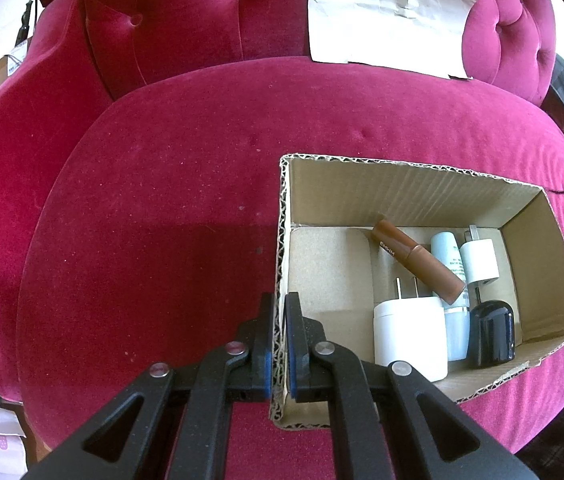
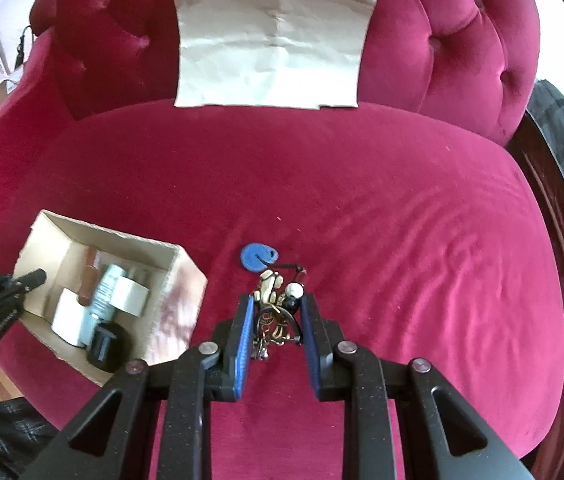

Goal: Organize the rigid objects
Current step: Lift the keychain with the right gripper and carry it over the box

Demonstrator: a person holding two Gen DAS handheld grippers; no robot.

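Two grips: my left hand-held gripper (image 1: 279, 320) pinches the cardboard box (image 1: 402, 188) wall on the crimson velvet sofa seat (image 1: 161, 200); right hand-held gripper (image 2: 275, 308) clasps a keychain bunch (image 2: 277, 304).

Right claw (image 2: 275, 306) clamped on key bunch (image 2: 277, 312), blue tag (image 2: 257, 257) dangling, cardboard box (image 2: 169, 280) left, crimson sofa (image 2: 402, 220)

Sofa (image 1: 161, 220) magenta velvet, button-tufted back. Cardboard box (image 1: 414, 188) plain brown; inside it a brown tube (image 1: 418, 260), pale blue bottle (image 1: 452, 264), two white chargers (image 1: 410, 336), glossy black cap (image 1: 492, 338). Key bunch (image 2: 277, 308): blue tag (image 2: 257, 257), cream and black charms. Fingers (image 2: 241, 344) black, blue pads.
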